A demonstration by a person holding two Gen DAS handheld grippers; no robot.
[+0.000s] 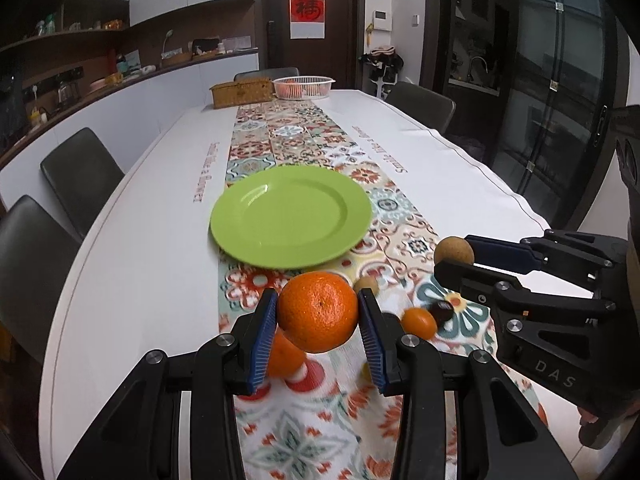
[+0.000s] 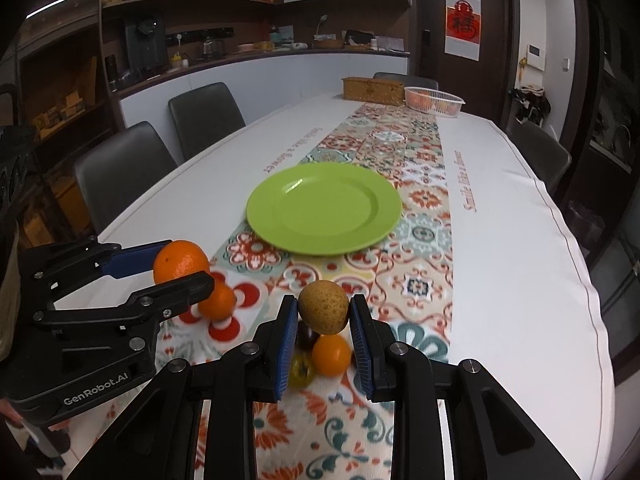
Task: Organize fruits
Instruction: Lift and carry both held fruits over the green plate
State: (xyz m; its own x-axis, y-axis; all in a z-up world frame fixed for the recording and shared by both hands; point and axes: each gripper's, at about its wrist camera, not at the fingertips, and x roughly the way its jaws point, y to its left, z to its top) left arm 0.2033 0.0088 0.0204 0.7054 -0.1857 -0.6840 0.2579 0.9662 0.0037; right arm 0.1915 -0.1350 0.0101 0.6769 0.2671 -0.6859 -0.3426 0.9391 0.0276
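Blue pads of the left tool (image 1: 318, 314) are pinching a big orange (image 1: 318, 311) by its sides, lifted clear of the table (image 1: 140, 280). Just beside it, the right tool (image 2: 325, 312) clamps a small brown, speckled fruit (image 2: 324, 306) the same way, also off the cloth.

Under and between the two, a few pieces remain on the patterned runner: a smaller orange (image 2: 216, 302), another little orange (image 2: 331, 354), a dark fruit (image 2: 306, 338) and a yellowish one (image 2: 301, 368).

Further on, the green plate (image 1: 290, 216) sits bare on the runner, which looks like the place to put them.

I'd carry both forward level, keep the tools apart so they don't bump, lower each fruit until it touches the flat middle of the plate, and only then let go, since round fruit rolls off a shallow rim.

At the far end stand a white basket (image 1: 303, 87) and a wicker box (image 1: 242, 93).
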